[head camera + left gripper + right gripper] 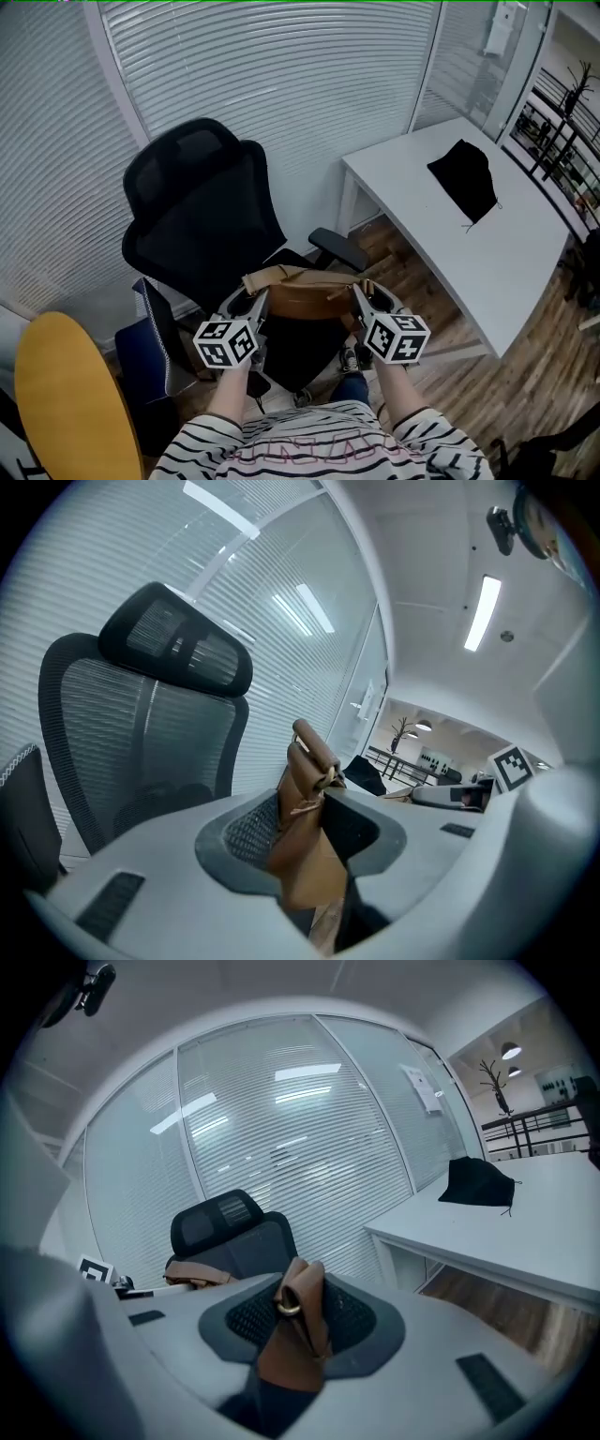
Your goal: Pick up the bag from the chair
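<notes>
A tan leather bag (305,292) hangs above the seat of the black mesh office chair (202,211), held up between both grippers. My left gripper (255,305) is shut on the bag's left end, where folded brown leather (302,827) is pinched between the jaws. My right gripper (358,300) is shut on the bag's right end, clamping a leather strap with a brass ring (292,1321). In the right gripper view the bag's body (192,1272) shows in front of the chair (234,1237).
A white desk (469,225) stands to the right with a black cloth (464,178) on it. A yellow round table (66,403) is at the lower left. A dark blue bag (141,361) sits on the floor by the chair. Window blinds (281,84) run behind.
</notes>
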`<state>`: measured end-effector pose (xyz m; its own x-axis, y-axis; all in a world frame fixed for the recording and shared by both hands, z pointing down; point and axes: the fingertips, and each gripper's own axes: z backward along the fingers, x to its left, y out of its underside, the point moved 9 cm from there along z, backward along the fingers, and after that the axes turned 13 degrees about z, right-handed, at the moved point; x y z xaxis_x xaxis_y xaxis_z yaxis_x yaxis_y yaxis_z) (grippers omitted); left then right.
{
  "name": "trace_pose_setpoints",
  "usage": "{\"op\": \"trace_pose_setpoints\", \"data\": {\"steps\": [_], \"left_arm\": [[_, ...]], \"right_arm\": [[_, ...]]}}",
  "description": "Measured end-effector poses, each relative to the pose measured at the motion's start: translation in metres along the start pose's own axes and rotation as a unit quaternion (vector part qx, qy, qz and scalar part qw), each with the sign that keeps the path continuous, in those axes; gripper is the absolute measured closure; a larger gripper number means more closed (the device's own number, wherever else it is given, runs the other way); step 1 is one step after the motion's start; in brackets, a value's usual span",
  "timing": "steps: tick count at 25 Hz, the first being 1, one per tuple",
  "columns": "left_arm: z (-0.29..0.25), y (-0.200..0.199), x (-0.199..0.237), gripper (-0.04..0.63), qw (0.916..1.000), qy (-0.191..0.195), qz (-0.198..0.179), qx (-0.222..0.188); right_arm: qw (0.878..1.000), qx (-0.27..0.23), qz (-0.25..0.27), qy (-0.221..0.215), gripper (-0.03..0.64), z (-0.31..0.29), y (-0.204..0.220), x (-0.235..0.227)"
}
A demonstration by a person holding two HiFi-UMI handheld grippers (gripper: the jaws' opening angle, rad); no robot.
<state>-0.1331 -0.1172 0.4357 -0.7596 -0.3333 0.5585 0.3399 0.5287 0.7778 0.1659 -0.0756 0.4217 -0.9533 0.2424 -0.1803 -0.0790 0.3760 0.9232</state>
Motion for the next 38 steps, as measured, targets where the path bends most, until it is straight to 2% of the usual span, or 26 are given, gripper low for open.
{"op": "trace_pose_setpoints", "data": {"steps": [16,38], "left_arm": [[0.016,-0.011,-0.02,0.434,0.9991,0.027,-0.031,0.006],[0.016,-0.004,-0.018,0.436,0.9995,0.009,-0.029,0.005]], "right_arm": [[0.999,-0.015,-0.012,0.025,0.476,0.032,-0.005,0.009],[1.0,-0.001,-0.012,0.017,0.477,0.024,0.001,0.005]]}}
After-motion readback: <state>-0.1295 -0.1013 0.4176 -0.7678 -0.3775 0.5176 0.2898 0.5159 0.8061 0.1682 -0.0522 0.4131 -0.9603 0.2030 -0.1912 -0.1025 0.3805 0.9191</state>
